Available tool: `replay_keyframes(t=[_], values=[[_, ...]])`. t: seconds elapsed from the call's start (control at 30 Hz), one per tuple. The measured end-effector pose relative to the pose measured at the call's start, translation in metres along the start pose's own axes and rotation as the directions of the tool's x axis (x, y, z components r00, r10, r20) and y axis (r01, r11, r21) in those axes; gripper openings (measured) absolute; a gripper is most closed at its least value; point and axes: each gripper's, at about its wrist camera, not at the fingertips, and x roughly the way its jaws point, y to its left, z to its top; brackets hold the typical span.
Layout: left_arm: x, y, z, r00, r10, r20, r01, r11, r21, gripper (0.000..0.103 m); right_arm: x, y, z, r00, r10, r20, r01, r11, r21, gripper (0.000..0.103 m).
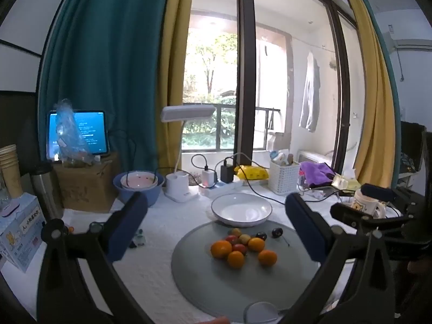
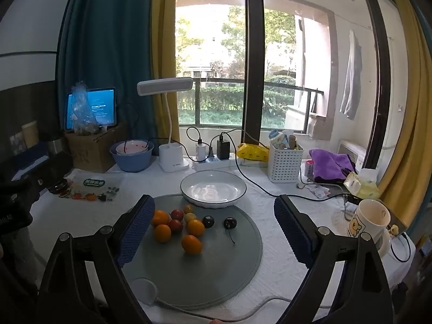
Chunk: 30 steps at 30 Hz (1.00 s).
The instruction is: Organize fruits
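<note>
A round grey mat [image 1: 216, 283] [image 2: 210, 275] lies on the white tablecloth and bears a small heap of fruit: several oranges [image 1: 220, 249] [image 2: 191, 244], small red and yellow fruits [image 1: 239, 247] [image 2: 176, 214] and two dark cherries [image 1: 277, 232] [image 2: 229, 223]. Behind the mat stands an empty white plate [image 1: 241, 210] [image 2: 213, 188]. My left gripper [image 1: 216, 224] hovers open above the mat, nothing between its blue pads. In its own view my right gripper [image 2: 213, 229] is open too, over the fruit and apart from it. The right gripper's dark body [image 1: 378, 216] also shows at the right of the left wrist view.
At the back stand a blue bowl [image 2: 132, 156] with a pink one inside, a white desk lamp [image 2: 172, 159], chargers with black cables [image 2: 224, 148], a white basket [image 2: 284, 162], a purple cloth [image 2: 330, 163] and a tablet on a cardboard box [image 2: 91, 108]. A bear mug [image 2: 370, 221] stands right.
</note>
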Motion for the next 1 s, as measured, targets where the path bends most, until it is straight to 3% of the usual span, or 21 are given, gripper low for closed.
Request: replay_keyframes(t=[1.0], values=[[-0.0065, -0.0084, -0.0024, 1.0, -0.01, 0.004, 0.01, 1.0, 0.02, 0.103, 0.002, 0.0023, -0.0045, 1.0, 0.013, -0.005, -0.013, 1.0, 0.013, 0.093]])
